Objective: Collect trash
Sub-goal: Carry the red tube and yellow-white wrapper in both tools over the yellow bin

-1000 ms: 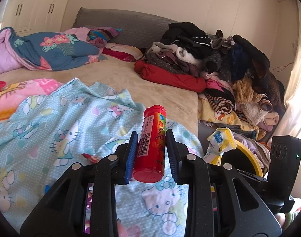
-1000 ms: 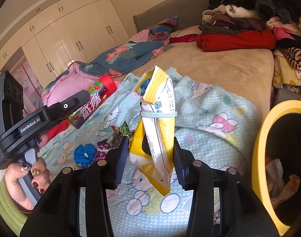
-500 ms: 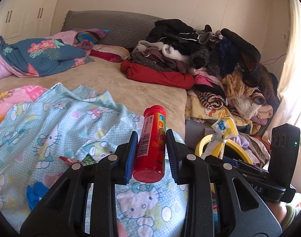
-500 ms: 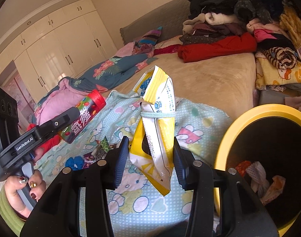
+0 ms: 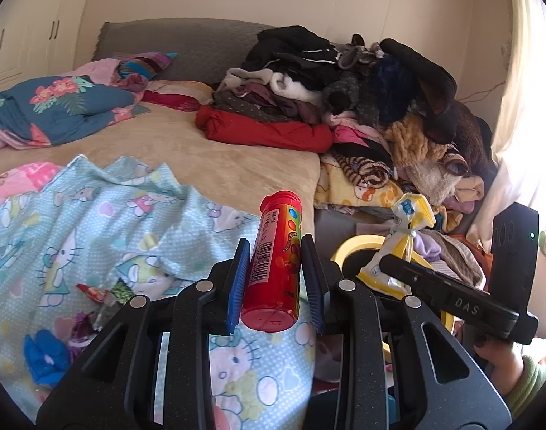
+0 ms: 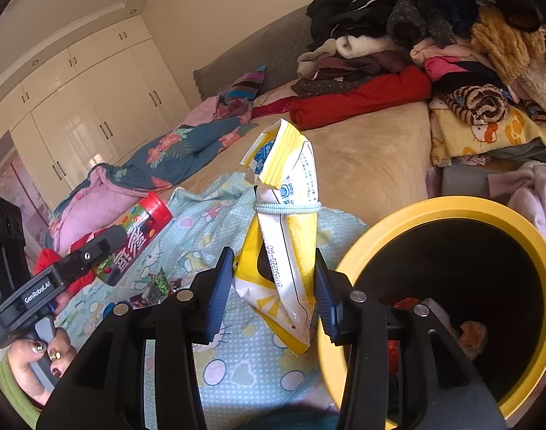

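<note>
The bed (image 5: 208, 165) fills most of both views, its tan cover bare in the middle. A high pile of clothes (image 5: 362, 107) sits at its far right side, with a red garment (image 5: 269, 132) at the bottom edge of the heap. A floral quilt (image 5: 54, 107) lies bunched at the far left, and a pale blue cartoon-print sheet (image 5: 111, 222) is spread over the near part of the bed.

Beside the bed stands the bin (image 6: 448, 211), yellow-rimmed with a dark inside (some crumpled scraps already lie at the bottom). In the right wrist view it is low and to the right, just beside the right gripper (image 6: 273, 286).

That gripper pinches a yellow and white bag (image 6: 287, 222), which stands upright between its blue pads and has a pale hair tie around its middle. The bag is held above the sheet, just left of the bin's rim.

The left gripper (image 5: 274, 279) clamps a red tube (image 5: 276, 261) with a barcode label, cap end pointing away, also above the sheet and left of the bin. A hand (image 6: 40, 358) with painted nails holds this gripper's handle.

On the sheet, near the lower left, lie small wrappers (image 5: 101, 294) and a crumpled blue scrap (image 5: 43, 358).
</note>
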Action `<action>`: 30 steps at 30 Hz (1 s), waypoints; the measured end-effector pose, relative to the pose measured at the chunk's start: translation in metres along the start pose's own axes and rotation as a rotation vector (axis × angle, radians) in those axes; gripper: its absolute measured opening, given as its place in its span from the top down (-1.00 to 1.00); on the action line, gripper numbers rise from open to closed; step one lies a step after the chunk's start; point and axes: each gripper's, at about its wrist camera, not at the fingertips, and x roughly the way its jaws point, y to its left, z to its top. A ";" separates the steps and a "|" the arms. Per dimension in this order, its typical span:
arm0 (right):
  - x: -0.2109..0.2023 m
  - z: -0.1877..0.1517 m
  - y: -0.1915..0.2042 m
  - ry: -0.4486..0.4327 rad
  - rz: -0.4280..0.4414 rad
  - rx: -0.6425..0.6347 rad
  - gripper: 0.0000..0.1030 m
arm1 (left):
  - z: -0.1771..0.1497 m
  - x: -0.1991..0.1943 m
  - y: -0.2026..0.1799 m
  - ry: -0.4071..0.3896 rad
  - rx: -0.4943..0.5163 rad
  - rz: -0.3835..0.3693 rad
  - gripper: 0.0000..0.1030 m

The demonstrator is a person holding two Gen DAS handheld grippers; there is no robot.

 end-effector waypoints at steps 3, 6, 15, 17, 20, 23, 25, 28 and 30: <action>-0.006 0.002 -0.010 -0.012 -0.013 0.016 0.20 | -0.001 0.004 -0.009 0.007 0.010 -0.012 0.56; -0.012 0.004 -0.021 -0.022 -0.025 0.031 0.20 | -0.001 0.008 -0.016 0.011 0.017 -0.022 0.56; -0.029 0.006 -0.050 -0.054 -0.074 0.071 0.20 | -0.002 0.019 -0.045 0.025 0.054 -0.063 0.56; -0.032 0.006 -0.056 -0.061 -0.088 0.077 0.20 | -0.003 0.021 -0.051 0.028 0.062 -0.071 0.56; -0.036 0.007 -0.063 -0.069 -0.106 0.082 0.20 | -0.005 0.026 -0.060 0.035 0.072 -0.084 0.56; -0.040 0.007 -0.069 -0.076 -0.126 0.084 0.20 | -0.007 0.029 -0.068 0.041 0.083 -0.096 0.56; -0.041 0.007 -0.074 -0.079 -0.133 0.092 0.20 | -0.009 0.032 -0.073 0.047 0.091 -0.103 0.56; -0.044 0.007 -0.081 -0.083 -0.147 0.098 0.20 | -0.011 0.035 -0.079 0.053 0.097 -0.112 0.56; -0.046 0.007 -0.086 -0.086 -0.155 0.102 0.20 | -0.012 0.038 -0.084 0.058 0.104 -0.118 0.56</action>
